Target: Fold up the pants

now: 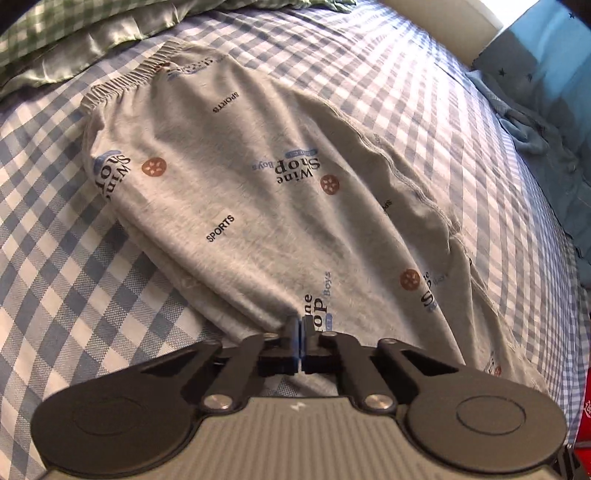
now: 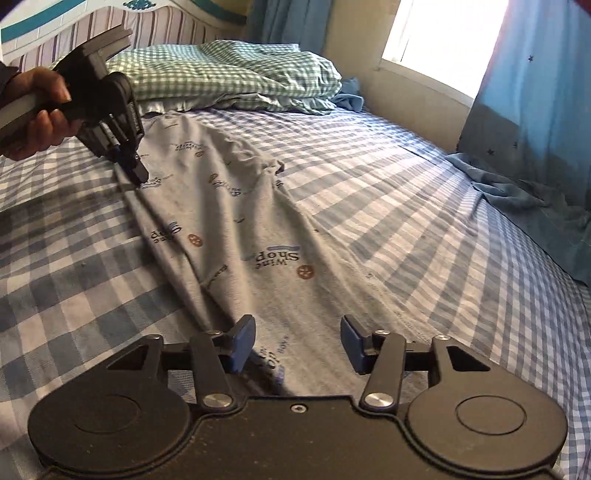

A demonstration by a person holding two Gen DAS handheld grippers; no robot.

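Note:
Grey printed pants (image 1: pixel 258 192) lie folded lengthwise on a blue-and-white checked bed sheet (image 1: pixel 66 295), the elastic waistband (image 1: pixel 125 81) at the far end near the pillows. My left gripper (image 1: pixel 300 325) is shut on the pants' near left edge. In the right wrist view the pants (image 2: pixel 236 229) stretch away from me, and the left gripper (image 2: pixel 138 173) pinches their far left edge, held by a hand. My right gripper (image 2: pixel 297 339) is open and empty, hovering over the leg end of the pants.
Green checked pillows (image 2: pixel 229 74) lie at the head of the bed by a striped headboard (image 2: pixel 74 29). A blue curtain (image 2: pixel 535 122) and crumpled blue cloth (image 2: pixel 517 188) hang along the right side under a bright window (image 2: pixel 443 40).

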